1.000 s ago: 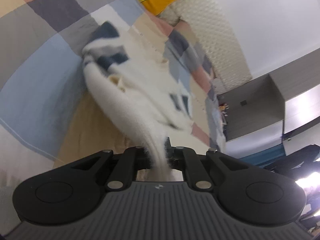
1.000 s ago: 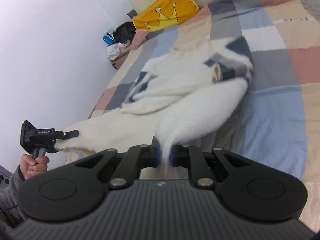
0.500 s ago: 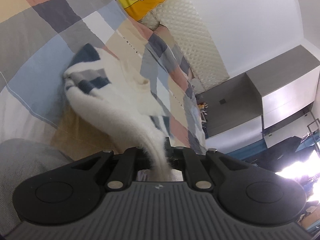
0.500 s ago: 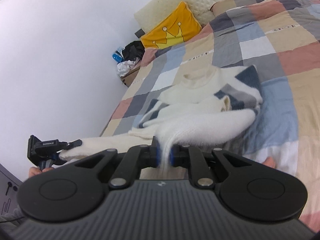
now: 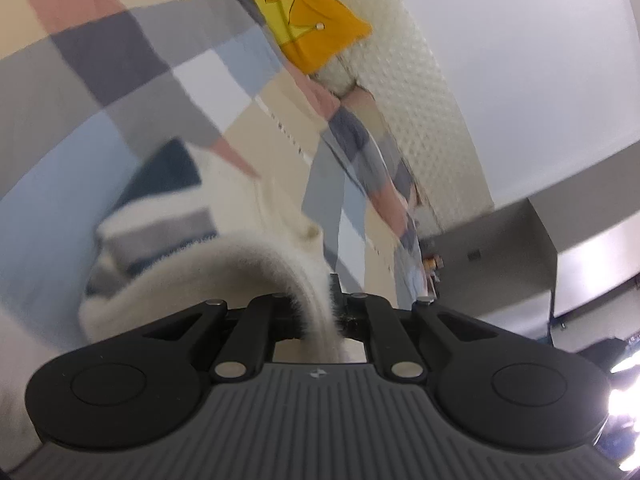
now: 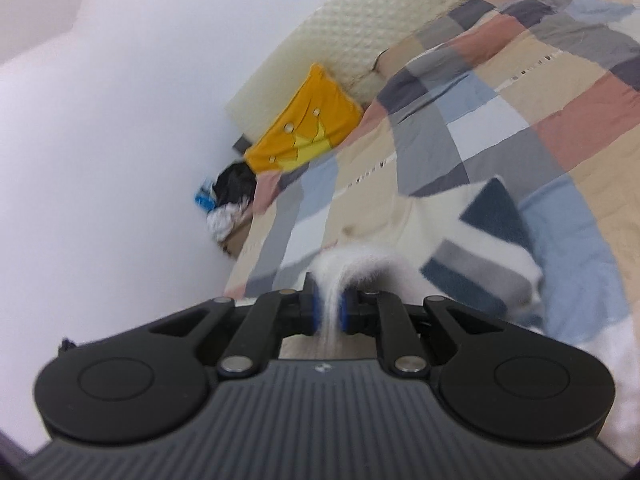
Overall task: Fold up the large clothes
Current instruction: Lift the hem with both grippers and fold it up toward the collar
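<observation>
Right now the fuzzy white sweater (image 6: 472, 240) arches up from the patchwork quilt (image 6: 540, 92) just ahead of both sets of fingers, its navy-and-grey patterned part lying beyond them. Left gripper (image 5: 334, 312) and right gripper (image 6: 329, 312) are each clamped narrow on a pinch of its edge. To fold well, I'd carry both corners forward level, keeping the cloth taut, and land edge on edge.

Bright, even light; both views motion-blurred; fisheye bends edges; glare low at the left view's right edge.
</observation>
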{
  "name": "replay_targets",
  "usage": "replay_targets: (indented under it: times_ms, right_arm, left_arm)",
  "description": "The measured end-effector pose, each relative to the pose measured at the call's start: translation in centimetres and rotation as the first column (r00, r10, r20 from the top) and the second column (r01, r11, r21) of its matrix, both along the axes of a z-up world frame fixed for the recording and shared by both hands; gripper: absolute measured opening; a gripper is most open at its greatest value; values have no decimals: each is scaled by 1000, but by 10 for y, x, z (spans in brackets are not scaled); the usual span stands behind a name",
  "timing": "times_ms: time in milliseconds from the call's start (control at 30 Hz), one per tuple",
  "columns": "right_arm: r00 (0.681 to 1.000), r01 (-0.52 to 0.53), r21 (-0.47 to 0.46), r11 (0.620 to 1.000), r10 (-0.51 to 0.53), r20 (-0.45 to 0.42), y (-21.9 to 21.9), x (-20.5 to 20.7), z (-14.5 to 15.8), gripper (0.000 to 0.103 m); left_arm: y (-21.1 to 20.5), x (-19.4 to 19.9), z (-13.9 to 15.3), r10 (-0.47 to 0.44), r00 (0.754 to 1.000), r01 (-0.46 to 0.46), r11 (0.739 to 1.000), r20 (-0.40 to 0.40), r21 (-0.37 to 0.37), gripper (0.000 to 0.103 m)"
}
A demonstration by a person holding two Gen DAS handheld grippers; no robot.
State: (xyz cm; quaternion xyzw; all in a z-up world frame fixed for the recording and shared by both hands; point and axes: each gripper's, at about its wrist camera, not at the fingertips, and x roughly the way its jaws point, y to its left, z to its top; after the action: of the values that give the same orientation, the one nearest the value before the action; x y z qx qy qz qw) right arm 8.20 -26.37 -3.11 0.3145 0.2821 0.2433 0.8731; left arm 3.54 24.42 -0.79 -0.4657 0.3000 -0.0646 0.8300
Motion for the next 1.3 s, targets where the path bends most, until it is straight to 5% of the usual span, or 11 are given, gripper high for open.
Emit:
replay_targets:
  times_ms: [167, 400, 667, 933, 1133, 1300]
  right_arm:
    - [996, 86, -5, 996, -86, -22, 13, 51, -10, 14]
    - [971, 199, 16, 980, -195, -142, 22, 122, -59, 14]
    - [956, 261, -6, 965, -259, -139, 32, 172, -105, 14]
    - [948, 282, -18, 959, -281, -150, 52, 238, -116, 14]
    - [929, 282, -59, 958, -288, -234, 69, 272, -146, 14]
    - [920, 280, -2, 960, -270, -284, 55, 279, -157, 14]
  left_arm:
    - [-7, 58, -14, 85, 996, -84, 990, -3, 111, 7]
    - [1, 131, -61, 160, 986, -158, 986, -40, 45, 7]
    - [3, 199, -89, 125, 992, -124, 981, 2, 146, 8]
    - [20, 261, -116, 96, 995, -94, 969, 2, 227, 8]
    - [52, 292, -157, 114, 990, -102, 985, -78, 142, 8]
    - [57, 306, -182, 68, 995, -55, 986, -79, 158, 8]
